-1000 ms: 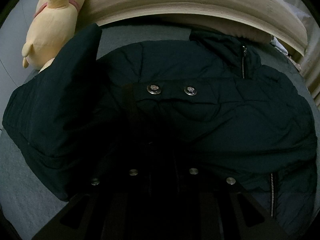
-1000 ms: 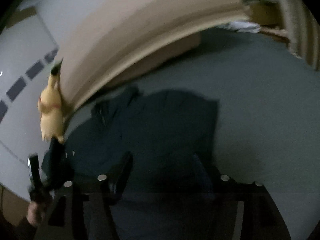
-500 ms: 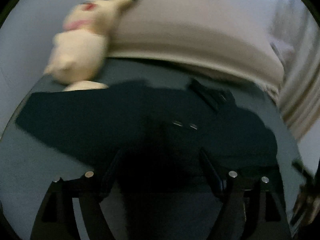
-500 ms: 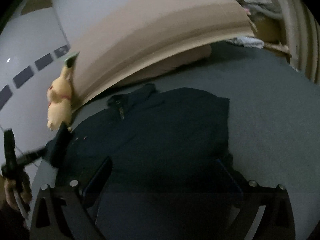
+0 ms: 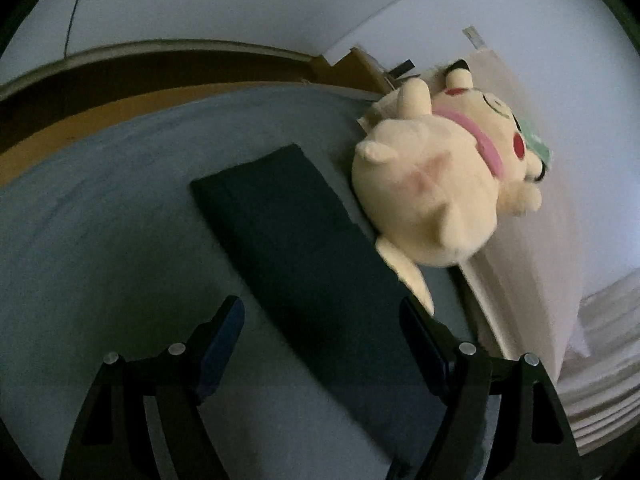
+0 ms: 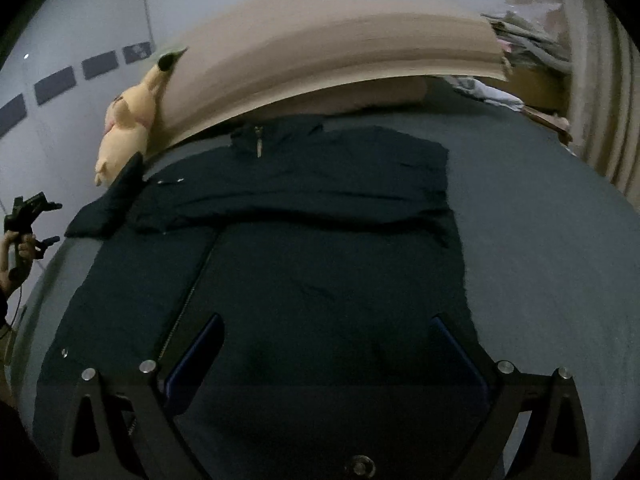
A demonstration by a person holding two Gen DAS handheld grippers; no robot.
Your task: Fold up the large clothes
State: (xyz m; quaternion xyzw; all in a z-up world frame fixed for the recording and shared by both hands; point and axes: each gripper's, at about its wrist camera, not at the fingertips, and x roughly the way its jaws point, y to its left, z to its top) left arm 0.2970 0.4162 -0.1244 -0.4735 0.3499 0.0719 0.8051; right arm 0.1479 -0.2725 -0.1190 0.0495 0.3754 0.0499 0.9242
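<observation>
- The jacket (image 6: 304, 248) lay flat on the bed (image 6: 540, 240), dark and zipped, collar toward the headboard (image 6: 340, 64) at 12 o'clock in the right wrist view.
- One sleeve (image 6: 280, 196) was already folded across the chest, probably to narrow the garment before a lengthwise fold.
- The other sleeve (image 5: 304, 248) stretched straight out toward 10 o'clock in the right view, its cuff near the plush toy (image 5: 440, 184); it seemed laid out so that it could be picked up cleanly.
- The left hand-held gripper (image 5: 322, 344) hovered over that sleeve. Its jaws had just been opening and stood fairly wide, with the sleeve passing beneath the gap and neither finger pressing on it.
- In the right view the same left hand-held gripper showed at 9 o'clock, off the bed's edge, carried by a hand (image 6: 18, 252).
- The right hand-held gripper (image 6: 326, 364) stood over the lower body of the jacket at 6 o'clock. Its jaws had just been opening too and were spread to their widest, holding nothing; the fabric under them lay flat.
- The plush toy leaned on the headboard at the bed's corner, just beside the outstretched sleeve; whether it touched the cloth I could not tell.
- My reading: both releases marked the end of one fold, and the loose sleeve was the next piece to bring across. The toy sat close enough to be nudged by that grab.
</observation>
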